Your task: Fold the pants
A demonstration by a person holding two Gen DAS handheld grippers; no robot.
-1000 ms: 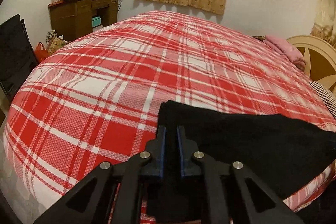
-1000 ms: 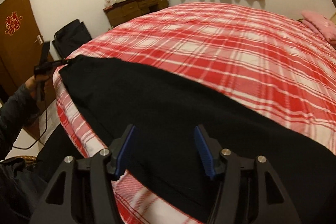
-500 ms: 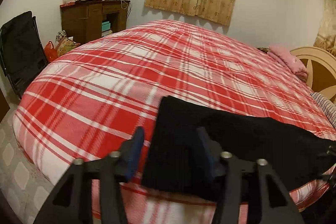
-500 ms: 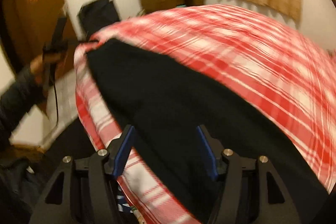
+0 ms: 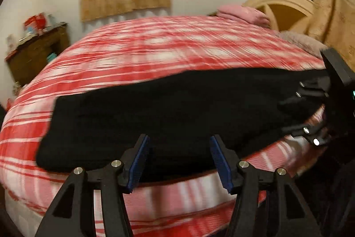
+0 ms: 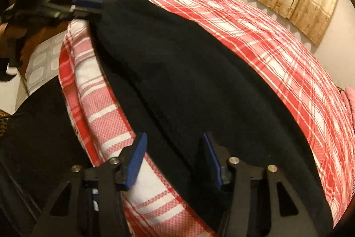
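We have the black pants point(image 5: 168, 112) laid flat in a long strip along the near edge of the plaid bed point(image 5: 173, 46), and both our left gripper point(image 5: 178, 159) and right gripper point(image 6: 173, 157) hover released, fingers spread, likely lining up the next fold.
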